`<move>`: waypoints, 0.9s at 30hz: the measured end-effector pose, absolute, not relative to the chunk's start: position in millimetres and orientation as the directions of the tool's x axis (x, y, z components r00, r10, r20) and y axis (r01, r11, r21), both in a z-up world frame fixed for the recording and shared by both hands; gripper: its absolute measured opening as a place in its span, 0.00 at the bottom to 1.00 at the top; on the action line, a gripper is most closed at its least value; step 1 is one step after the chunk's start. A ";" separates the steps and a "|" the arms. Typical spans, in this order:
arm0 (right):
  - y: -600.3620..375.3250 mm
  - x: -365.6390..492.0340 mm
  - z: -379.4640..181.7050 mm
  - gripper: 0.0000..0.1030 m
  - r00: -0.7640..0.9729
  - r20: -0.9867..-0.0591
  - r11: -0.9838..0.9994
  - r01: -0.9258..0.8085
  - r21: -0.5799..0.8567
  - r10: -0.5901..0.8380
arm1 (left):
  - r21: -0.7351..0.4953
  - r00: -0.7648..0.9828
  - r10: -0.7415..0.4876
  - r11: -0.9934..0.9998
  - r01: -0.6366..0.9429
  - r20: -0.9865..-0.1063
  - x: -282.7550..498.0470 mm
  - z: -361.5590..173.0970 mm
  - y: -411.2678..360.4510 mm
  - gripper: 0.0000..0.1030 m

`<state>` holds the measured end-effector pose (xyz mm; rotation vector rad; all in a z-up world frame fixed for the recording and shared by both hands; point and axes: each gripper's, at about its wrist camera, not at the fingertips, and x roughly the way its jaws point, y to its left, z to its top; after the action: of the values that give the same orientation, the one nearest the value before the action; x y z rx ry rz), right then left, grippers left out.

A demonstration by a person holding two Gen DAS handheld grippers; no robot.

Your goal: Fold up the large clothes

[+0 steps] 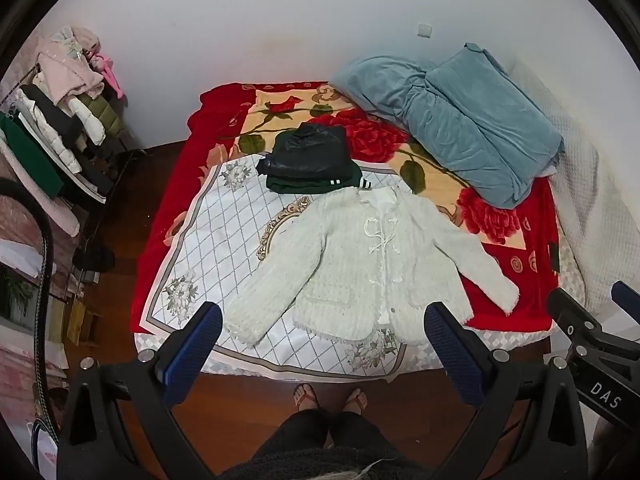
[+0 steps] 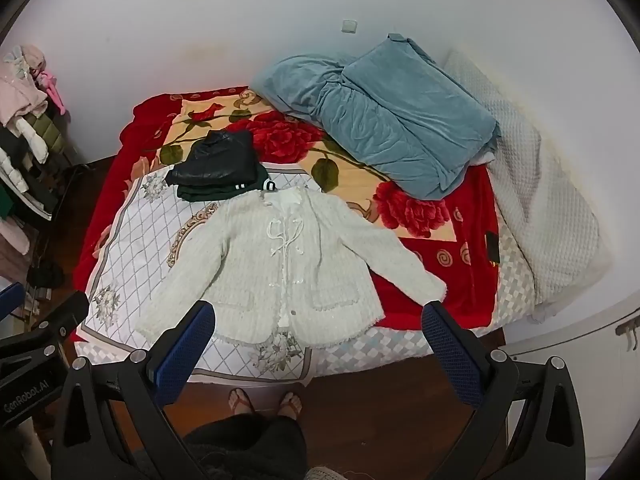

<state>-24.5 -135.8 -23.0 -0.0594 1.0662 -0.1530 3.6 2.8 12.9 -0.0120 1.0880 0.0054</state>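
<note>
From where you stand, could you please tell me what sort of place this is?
Most likely a home bedroom. A bed with a red rose-patterned blanket fills the view, a folded blue-grey velvet quilt lies at its far side, and a rack piled with hanging clothes stands along the wall.

two bits of print can be read, both in white letters on black tool bodies. in the left wrist view, the letters "das" stand on the body of the right tongs (image 1: pixel 592 316), near the right edge of the picture. in the right wrist view, "genrobot.ai" runs along the body of the left tongs (image 2: pixel 44 312), at the near left. nothing on the clothes or bedding reads as text.
</note>
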 end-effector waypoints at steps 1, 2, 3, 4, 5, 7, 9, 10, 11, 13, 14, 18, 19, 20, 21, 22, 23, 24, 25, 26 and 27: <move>-135.6 -23.1 -21.6 1.00 0.475 -0.867 0.988 0.094 -0.122 -0.152 | -0.008 0.465 -0.003 1.000 -0.010 -0.886 3.6 12.5 2.9 1.00; -135.5 -22.7 -21.1 1.00 0.474 -0.867 0.988 0.094 -0.123 -0.153 | -0.009 0.465 -0.003 1.000 -0.011 -0.885 4.1 13.1 3.0 1.00; -135.0 -23.2 -21.2 1.00 0.475 -0.867 0.988 0.095 -0.123 -0.153 | -0.009 0.465 -0.003 1.000 -0.010 -0.885 3.8 12.8 3.1 1.00; -134.5 -23.2 -21.2 1.00 0.475 -0.867 0.988 0.095 -0.123 -0.153 | -0.010 0.466 -0.004 1.000 -0.010 -0.885 3.1 12.4 3.3 1.00; -135.8 -22.0 -18.9 1.00 0.475 -0.867 0.988 0.095 -0.122 -0.153 | -0.010 0.466 -0.004 1.000 -0.010 -0.885 3.0 12.1 3.1 1.00; -135.1 -22.5 -19.0 1.00 0.476 -0.866 0.988 0.094 -0.124 -0.154 | -0.011 0.466 -0.004 1.000 -0.010 -0.885 3.2 12.8 2.7 1.00; -134.1 -23.4 -20.9 1.00 0.476 -0.866 0.988 0.094 -0.125 -0.155 | -0.013 0.465 -0.007 1.000 -0.010 -0.885 3.3 13.0 2.9 1.00; -135.1 -22.5 -19.2 1.00 0.476 -0.866 0.988 0.095 -0.124 -0.155 | -0.013 0.466 -0.007 1.000 -0.010 -0.885 3.5 14.0 3.2 1.00; -135.1 -22.5 -18.5 1.00 0.477 -0.865 0.988 0.096 -0.125 -0.156 | -0.011 0.468 -0.004 1.000 -0.011 -0.884 3.2 12.6 2.1 1.00; -134.0 -23.9 -20.6 1.00 0.477 -0.865 0.987 0.095 -0.126 -0.157 | -0.012 0.468 -0.005 1.000 -0.011 -0.884 3.2 14.0 2.6 1.00; -134.4 -23.6 -19.8 1.00 0.477 -0.865 0.987 0.096 -0.126 -0.156 | -0.011 0.469 -0.005 1.000 -0.011 -0.883 2.9 13.9 2.2 1.00; -134.4 -24.1 -19.9 1.00 0.478 -0.864 0.987 0.094 -0.127 -0.157 | -0.013 0.466 -0.006 1.000 -0.011 -0.885 5.0 16.7 3.0 1.00; -134.7 -24.1 -19.3 1.00 0.478 -0.865 0.988 0.093 -0.127 -0.156 | -0.011 0.467 -0.005 1.000 -0.011 -0.884 4.9 17.8 1.4 1.00; -135.3 -23.2 -17.5 1.00 0.477 -0.865 0.988 0.094 -0.126 -0.156 | -0.011 0.467 -0.005 1.000 -0.010 -0.884 5.5 18.7 1.3 1.00; -134.6 -24.6 -19.5 1.00 0.479 -0.864 0.988 0.093 -0.127 -0.156 | -0.011 0.467 -0.006 1.000 -0.010 -0.884 5.5 18.7 1.9 1.00; -134.7 -24.7 -19.5 1.00 0.480 -0.863 0.987 0.093 -0.128 -0.157 | -0.013 0.468 -0.006 1.000 -0.011 -0.884 4.3 17.4 2.0 1.00; -135.7 -23.9 -17.4 1.00 0.479 -0.863 0.987 0.094 -0.127 -0.157 | -0.013 0.468 -0.006 1.000 -0.011 -0.884 4.1 17.3 1.9 1.00; -132.7 -24.4 -16.5 1.00 0.480 -0.863 0.988 0.093 -0.127 -0.156 | -0.013 0.469 -0.006 1.000 -0.011 -0.883 4.9 18.4 1.9 1.00; -132.6 -24.5 -16.7 1.00 0.480 -0.863 0.987 0.093 -0.128 -0.157 | -0.012 0.469 -0.006 1.000 -0.011 -0.883 4.2 17.5 2.0 1.00; -133.0 -23.7 -14.7 1.00 0.481 -0.862 0.987 0.093 -0.130 -0.159 | -0.013 0.469 -0.007 1.000 -0.011 -0.883 3.8 17.3 2.1 1.00; -133.3 -24.2 -15.4 1.00 0.481 -0.862 0.987 0.094 -0.128 -0.158 | -0.013 0.469 -0.007 1.000 -0.011 -0.883 4.1 17.6 1.9 1.00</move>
<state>-24.2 -133.3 -15.4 -0.0664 1.0583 -0.1535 4.1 1.9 17.6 -0.0178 1.0821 0.0027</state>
